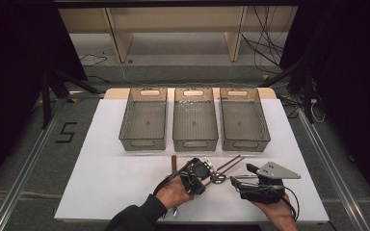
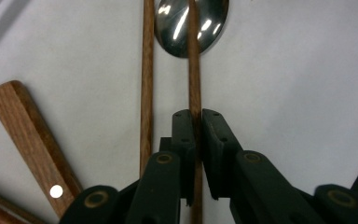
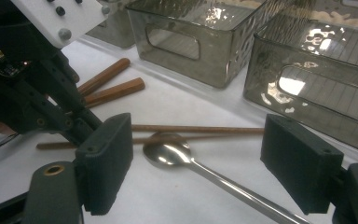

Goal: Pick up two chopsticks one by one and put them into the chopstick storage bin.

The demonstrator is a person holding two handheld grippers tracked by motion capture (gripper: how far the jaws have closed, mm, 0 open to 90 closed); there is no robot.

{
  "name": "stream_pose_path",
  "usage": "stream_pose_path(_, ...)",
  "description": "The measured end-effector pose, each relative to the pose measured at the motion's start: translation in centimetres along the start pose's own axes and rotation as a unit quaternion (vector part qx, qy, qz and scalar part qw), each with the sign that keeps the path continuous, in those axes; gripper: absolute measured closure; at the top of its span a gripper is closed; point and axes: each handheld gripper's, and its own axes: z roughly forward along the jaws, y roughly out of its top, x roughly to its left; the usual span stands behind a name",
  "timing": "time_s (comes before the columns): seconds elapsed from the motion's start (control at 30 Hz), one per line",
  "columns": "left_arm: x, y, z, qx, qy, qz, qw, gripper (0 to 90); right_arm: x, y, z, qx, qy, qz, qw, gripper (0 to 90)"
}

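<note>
Okay, left gripper (image 2: 196, 154) is clamped on one chopstick (image 2: 195, 70) near the table's (image 1: 101, 183) front edge, lying across the spoon (image 2: 214, 23) bowl. Right gripper (image 3: 214, 163) gapes wide, empty. Risk: thin stick pivots or slips when lifted, nudging the spoon.

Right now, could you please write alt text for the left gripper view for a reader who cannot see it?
The left gripper is shut on a wooden chopstick that lies across a shiny metal spoon bowl on the white table. A second chopstick lies parallel beside it, and a flat wooden handle sits at lower left.
</note>
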Motion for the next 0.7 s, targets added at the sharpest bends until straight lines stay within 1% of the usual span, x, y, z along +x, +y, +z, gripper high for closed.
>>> stream_pose_path(0.2, 0.0, 0.1, 0.0, 0.000, -0.001, -0.003, 1.0000, 84.0, 0.0, 0.0, 0.0, -0.001, 0.000, 0.000, 1.0000, 25.8)
stream_pose_path(0.37, 0.2, 0.1, -0.1, -0.010, -0.004, -0.005, 0.9999, 84.2, -0.1, 0.0, -0.1, -0.001, 0.000, 0.001, 1.0000, 25.7)
stream_pose_path(0.4, 0.3, 0.0, -0.3, -0.014, -0.003, -0.003, 0.9999, 84.3, -0.1, 0.0, -0.1, -0.003, -0.001, 0.002, 1.0000, 25.8)
stream_pose_path(0.43, 0.4, 0.0, -0.5, -0.021, -0.005, -0.005, 0.9998, 84.4, -0.1, 0.0, -0.2, -0.003, -0.001, 0.003, 1.0000, 25.8)
stream_pose_path(0.53, 0.7, -0.1, -1.4, -0.031, -0.010, -0.003, 0.9995, 84.4, -0.2, 0.0, -0.2, -0.004, -0.001, 0.004, 1.0000, 25.7)
stream_pose_path(0.57, 0.9, -0.1, -1.7, -0.034, -0.012, -0.001, 0.9994, 84.4, -0.2, 0.0, -0.2, -0.004, -0.002, 0.004, 1.0000, 25.7)
stream_pose_path(0.7, 1.5, -0.4, -3.4, -0.060, -0.014, -0.003, 0.9981, 84.4, -0.2, 0.0, -0.3, -0.006, -0.002, 0.004, 1.0000, 25.7)
